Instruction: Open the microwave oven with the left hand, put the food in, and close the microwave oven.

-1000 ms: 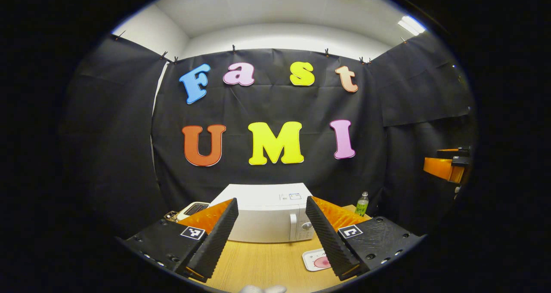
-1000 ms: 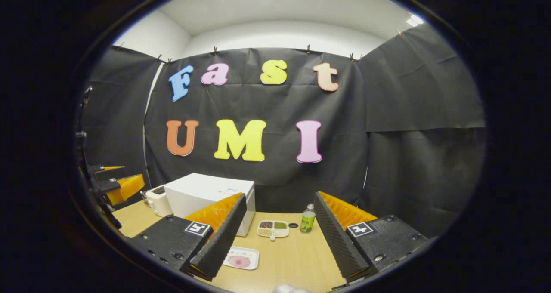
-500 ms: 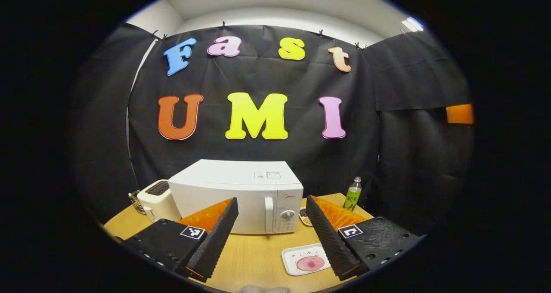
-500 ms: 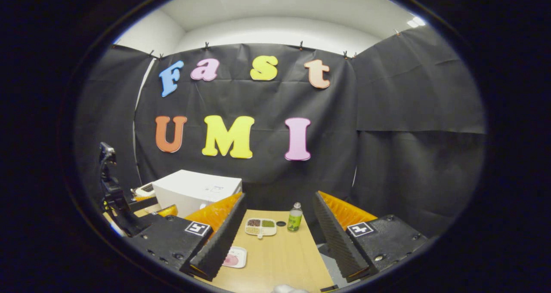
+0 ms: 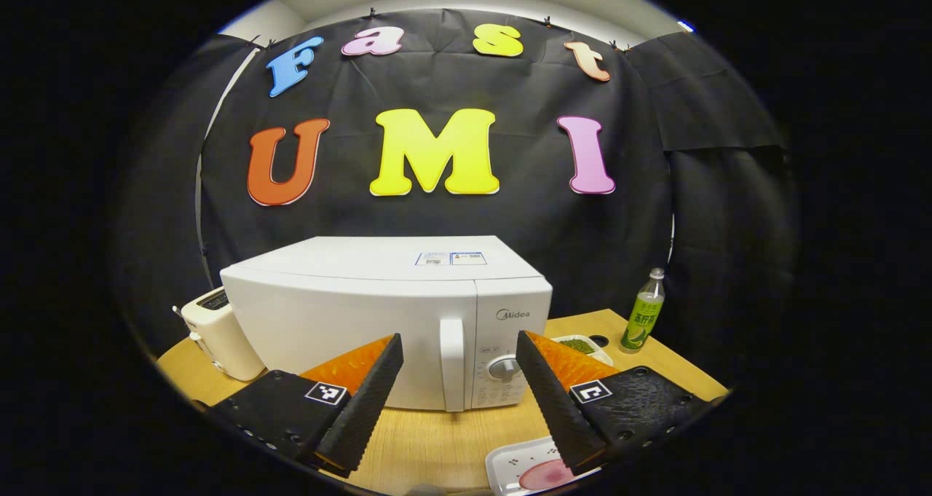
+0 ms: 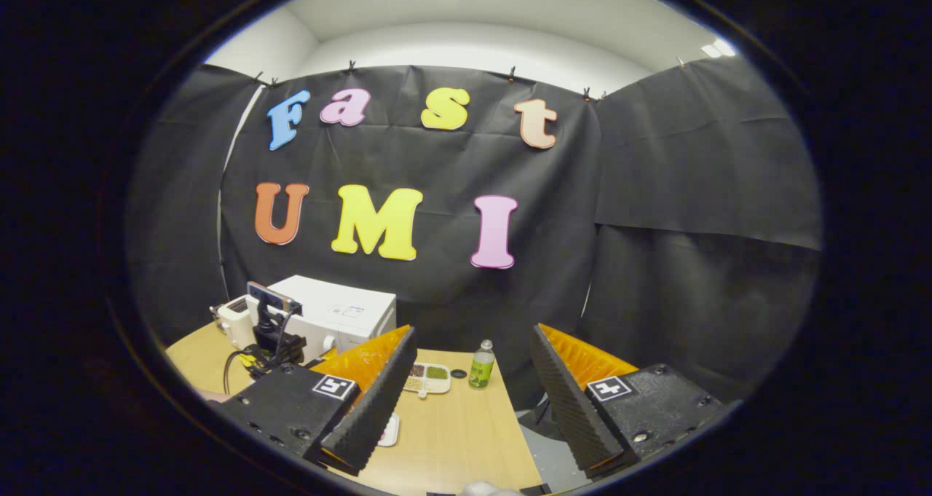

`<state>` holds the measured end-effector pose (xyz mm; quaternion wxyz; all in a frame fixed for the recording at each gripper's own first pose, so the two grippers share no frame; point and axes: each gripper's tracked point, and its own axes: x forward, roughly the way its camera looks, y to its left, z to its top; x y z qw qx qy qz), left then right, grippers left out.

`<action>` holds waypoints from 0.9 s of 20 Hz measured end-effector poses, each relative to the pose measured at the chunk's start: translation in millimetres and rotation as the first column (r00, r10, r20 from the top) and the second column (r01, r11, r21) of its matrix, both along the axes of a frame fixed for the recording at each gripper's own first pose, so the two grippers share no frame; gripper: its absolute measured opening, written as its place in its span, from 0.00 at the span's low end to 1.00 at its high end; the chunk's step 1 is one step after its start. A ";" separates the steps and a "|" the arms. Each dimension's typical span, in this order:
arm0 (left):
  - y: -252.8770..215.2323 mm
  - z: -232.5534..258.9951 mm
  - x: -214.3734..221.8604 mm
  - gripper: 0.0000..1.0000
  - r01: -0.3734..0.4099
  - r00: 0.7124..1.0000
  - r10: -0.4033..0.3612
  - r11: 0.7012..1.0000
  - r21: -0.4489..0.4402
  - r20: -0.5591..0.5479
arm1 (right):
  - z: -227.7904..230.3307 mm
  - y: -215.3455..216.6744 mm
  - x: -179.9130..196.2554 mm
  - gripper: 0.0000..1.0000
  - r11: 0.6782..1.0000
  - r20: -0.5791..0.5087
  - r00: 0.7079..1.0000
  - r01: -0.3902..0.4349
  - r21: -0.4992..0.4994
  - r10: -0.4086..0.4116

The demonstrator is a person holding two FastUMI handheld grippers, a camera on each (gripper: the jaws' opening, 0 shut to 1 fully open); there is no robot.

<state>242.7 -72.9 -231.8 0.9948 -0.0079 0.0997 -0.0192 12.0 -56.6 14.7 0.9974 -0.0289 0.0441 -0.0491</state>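
- Left gripper (image 5: 459, 401) faces the microwave (image 5: 386, 314), its fingers spread apart with nothing between them, not touching the door
- The microwave stands on the tabletop (image 5: 437, 445) with its door shut; the door handle (image 5: 452, 365) sits upright in the gap between the fingers, the dial (image 5: 502, 367) just right of it
- Food plate (image 5: 520, 470), white with a pink round piece on it, lies on the tabletop in front of the microwave, low right, partly hidden by the right-hand finger
- Toaster (image 5: 215, 332) stands just left of the microwave; a green bottle (image 5: 643, 314) stands upright to the right, a divided dish (image 5: 579, 345) near it
- Right gripper (image 6: 472, 401) hovers over the tabletop's right part, fingers spread apart, empty; in the right gripper view the left gripper is seen in front of the microwave
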 end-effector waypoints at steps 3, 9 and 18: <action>2.9 -19.7 25.0 0.93 -0.013 1.000 0.013 1.000 0.001 -0.019 | -15.1 -8.7 -2.4 0.96 1.000 -0.044 0.999 0.024 0.014 -0.023; 6.2 -35.6 36.4 0.43 -0.020 0.999 0.022 0.999 0.044 -0.039 | -33.1 -21.7 -9.6 0.96 0.997 -0.090 0.994 0.065 0.042 -0.061; -0.3 -38.6 32.3 0.04 0.046 0.996 -0.049 0.998 -0.046 -0.072 | -38.3 -10.9 -7.8 1.00 0.994 -0.100 0.994 0.047 0.098 -0.037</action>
